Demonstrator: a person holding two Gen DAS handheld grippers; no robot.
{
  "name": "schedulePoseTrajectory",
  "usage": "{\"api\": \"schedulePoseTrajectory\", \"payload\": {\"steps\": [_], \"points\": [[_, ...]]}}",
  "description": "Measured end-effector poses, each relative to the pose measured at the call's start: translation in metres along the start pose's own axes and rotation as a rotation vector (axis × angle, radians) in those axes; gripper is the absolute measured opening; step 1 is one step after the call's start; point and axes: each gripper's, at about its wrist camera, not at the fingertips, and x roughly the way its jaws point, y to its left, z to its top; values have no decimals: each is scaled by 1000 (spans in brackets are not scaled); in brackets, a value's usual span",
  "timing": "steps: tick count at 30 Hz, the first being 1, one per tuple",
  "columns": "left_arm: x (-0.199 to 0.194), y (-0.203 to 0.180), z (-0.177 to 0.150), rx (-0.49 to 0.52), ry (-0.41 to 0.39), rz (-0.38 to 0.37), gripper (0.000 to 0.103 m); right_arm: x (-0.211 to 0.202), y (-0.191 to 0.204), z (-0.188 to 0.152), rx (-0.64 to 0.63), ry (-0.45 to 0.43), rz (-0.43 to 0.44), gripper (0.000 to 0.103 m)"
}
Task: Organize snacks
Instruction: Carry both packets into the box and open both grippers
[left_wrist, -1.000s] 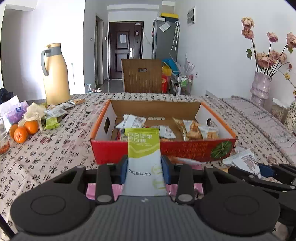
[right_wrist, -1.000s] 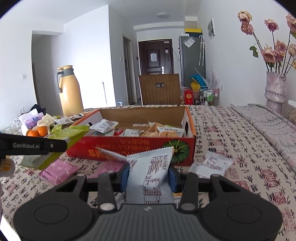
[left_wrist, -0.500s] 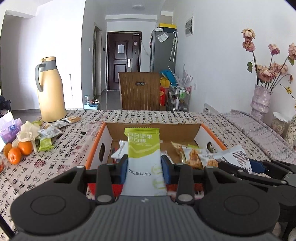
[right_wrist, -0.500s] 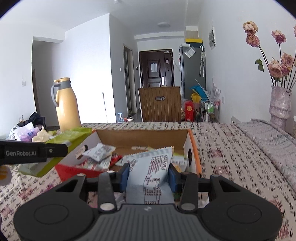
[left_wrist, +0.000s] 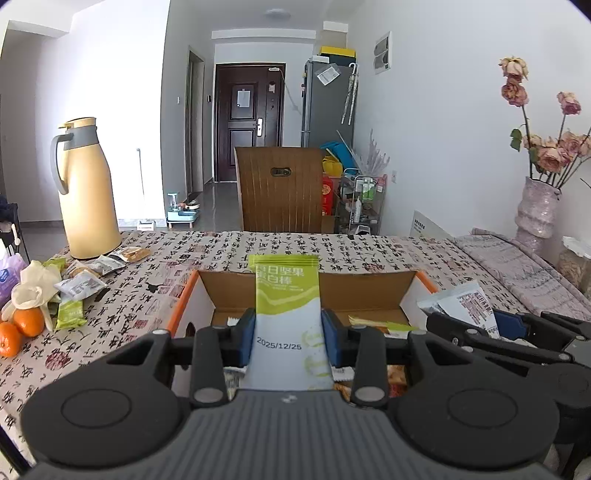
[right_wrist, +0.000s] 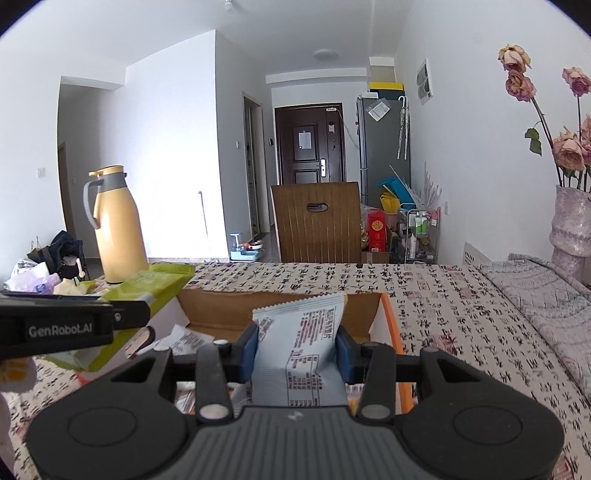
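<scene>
both grippers have advanced over the cardboard box (left_wrist: 369, 291); left gripper (left_wrist: 288, 341) clamps the green snack bar (left_wrist: 286, 295) pointing to 12 o'clock, right gripper (right_wrist: 295, 354) clamps the pale blue packet (right_wrist: 299, 332) likewise

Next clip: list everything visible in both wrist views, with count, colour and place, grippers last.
Cardboard box: one, orange-rimmed, mid-table, snacks inside.
Green packet: one, green-white, in left gripper, over the box.
Grey packet: one, pale grey with print, in right gripper, over the box.
Loose snack packets: several, mixed colours, table's left side.
Oranges: two, far left edge.
Thermos jug: one, yellow, back left.
Vase of dried roses: one, pink, right.
Chair: one, brown, beyond the table.
Tablecloth: printed, covering the table.
Left gripper: shut on the green packet.
Right gripper: shut on the grey packet.
</scene>
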Motion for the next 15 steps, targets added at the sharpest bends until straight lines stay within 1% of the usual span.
{"api": "schedulePoseTrajectory", "payload": {"steps": [4,7,11,15], "points": [[19,4,4,-11,10,9,38,19,0,6,6,17,-6,42],[34,8,3,-25,27,18,38,33,1,4,10,32,-2,42],[52,16,-3,-49,56,15,38,48,-1,-4,15,61,1,42],[65,18,-12,-41,88,3,38,54,0,-10,17,84,6,42]]}}
